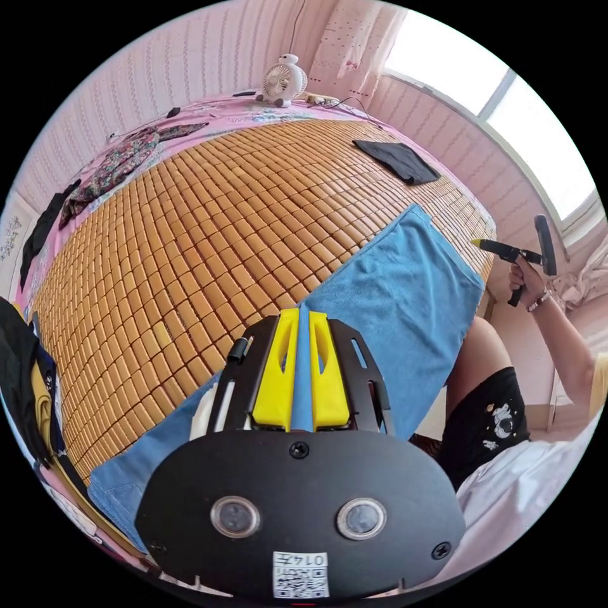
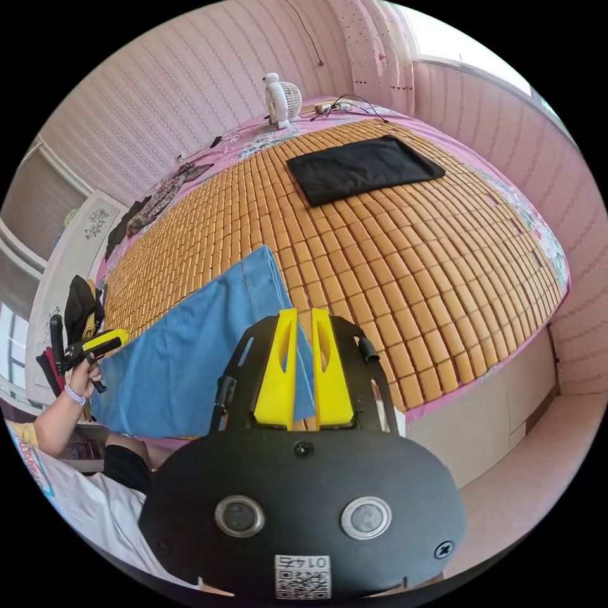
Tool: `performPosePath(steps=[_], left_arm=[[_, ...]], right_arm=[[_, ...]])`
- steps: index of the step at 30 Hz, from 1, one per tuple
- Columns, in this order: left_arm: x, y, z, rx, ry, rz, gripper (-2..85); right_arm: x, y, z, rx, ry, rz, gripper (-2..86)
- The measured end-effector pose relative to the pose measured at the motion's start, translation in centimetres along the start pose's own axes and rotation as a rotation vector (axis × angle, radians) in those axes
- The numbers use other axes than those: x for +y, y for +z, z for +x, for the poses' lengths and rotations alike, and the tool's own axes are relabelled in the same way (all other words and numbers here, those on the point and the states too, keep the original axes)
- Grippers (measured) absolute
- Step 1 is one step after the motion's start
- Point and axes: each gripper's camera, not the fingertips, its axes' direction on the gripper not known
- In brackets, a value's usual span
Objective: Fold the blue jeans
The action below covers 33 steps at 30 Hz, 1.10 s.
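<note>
Nearest in the left gripper view, the left tool (image 1: 303, 316) shows its two yellow jaws close together, with a narrow strip of blue cloth visible between them — whether they really pinch the cloth or only hover above it, I cannot tell. In the right gripper view, the right tool (image 2: 303, 315) also has its yellow jaws nearly together, above the near corner of the cloth, and there too I cannot tell if anything is held.

The light blue denim jeans (image 1: 392, 285) lie flat along the near edge of the bed, on a mat of small golden-brown bamboo tiles (image 1: 209, 240), with part of the cloth reaching the edge.

To do the fold well, I think each tool should take a firm bite on the same short edge of the jeans, one at each corner, then both should lift together and carry the edge evenly over to the opposite end — so that no wrinkle forms and the side edges stay aligned.

Farther on the mat lies a folded black cloth (image 2: 364, 168), well apart from the jeans. At the far end stands a small white round fan (image 1: 284, 81).
</note>
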Motion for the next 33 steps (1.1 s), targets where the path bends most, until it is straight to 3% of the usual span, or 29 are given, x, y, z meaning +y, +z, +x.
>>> performPosePath(steps=[7, 14, 18, 22, 28, 33], left_arm=[[6.5, 1.5, 4.8, 0.135, 0.095, -0.099, 4.4], [8.4, 3.6, 7.2, 0.206, 0.096, -0.149, 5.6], [8.1, 3.1, 7.4, 0.181, 0.144, -0.131, 5.7], [8.3, 3.3, 6.9, 0.180, 0.130, -0.138, 5.7], [9.5, 3.7, 6.7, 0.170, 0.121, -0.158, 5.8], [9.7, 4.2, 6.4, 0.150, 0.129, -0.181, 5.9]], right_arm=[[4.5, 1.2, 2.8, -0.157, 0.149, -0.130, 2.9], [2.3, -2.8, 0.9, -0.338, 0.007, 0.012, 0.3], [1.2, -3.6, -0.5, -0.197, -0.095, 0.053, 0.2], [3.0, 2.3, 1.0, -0.023, 0.045, -0.157, 0.8], [2.5, 2.0, -2.0, 0.096, -0.041, -0.019, 1.9], [-2.4, 4.8, -7.0, 0.012, -0.195, 0.042, 3.5]])
